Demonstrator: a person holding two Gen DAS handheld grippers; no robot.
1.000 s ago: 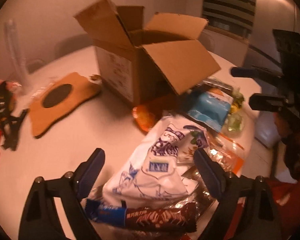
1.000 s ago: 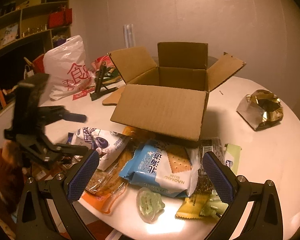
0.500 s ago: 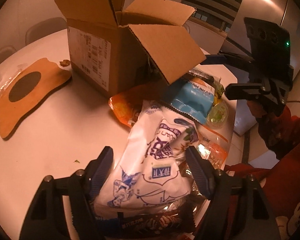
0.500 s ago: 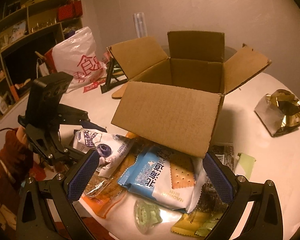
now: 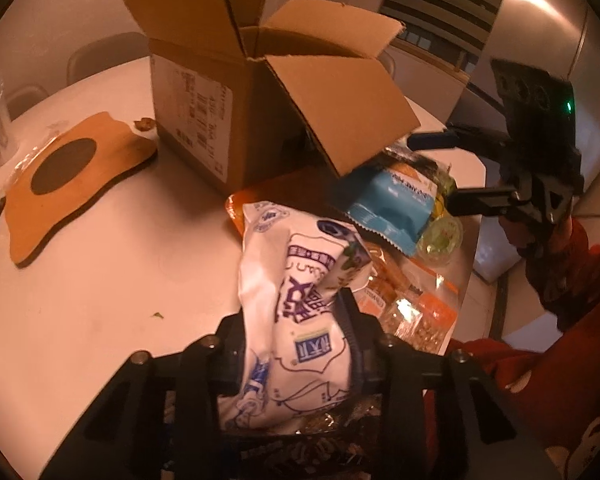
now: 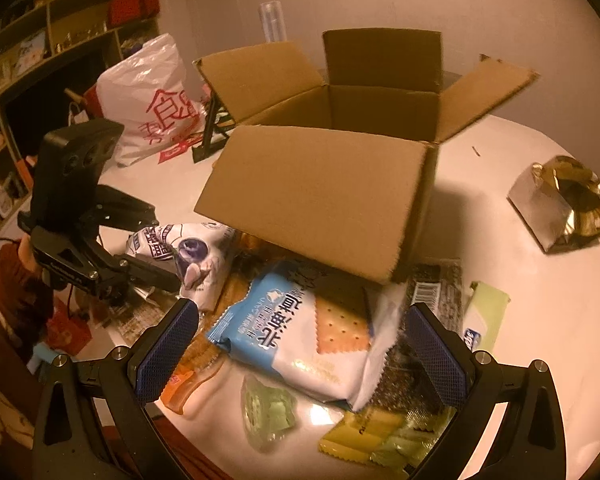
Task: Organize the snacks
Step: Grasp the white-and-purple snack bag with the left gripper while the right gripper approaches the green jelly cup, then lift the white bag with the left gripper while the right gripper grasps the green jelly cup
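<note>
The left gripper [image 5: 296, 344] is seen closing on the white bag [image 5: 300, 304], which sits between its fingers with both sides pinched in. The bag's long axis runs away from the gripper toward the box [image 5: 260, 120], and its top end leans over the orange packet [image 5: 412, 304] at the near rim of the counter [image 5: 112, 280]. Purple and blue characters are printed on the bag; they cannot be read with certainty.

The right gripper [image 6: 300, 344] is held spread wide, with nothing between its blue pads [image 6: 168, 352]. Below it lies the blue cracker pack [image 6: 296, 336], printed with white characters and a cracker picture, its long axis running slantwise toward the box. Part of it is covered by the box's lowered front flap [image 6: 316, 196].

Beside the cracker pack lie a jelly cup [image 6: 268, 412], a yellow sachet [image 6: 360, 432], a dark barcoded packet [image 6: 436, 284] and a pale green packet [image 6: 484, 312]. All are crowded against the near rim. The box stands open, its other flaps raised. Open counter is left to the right of it, where only a gold foil pack [image 6: 560, 204] sits. A brown mat [image 5: 68, 180] lies left of the box.
</note>
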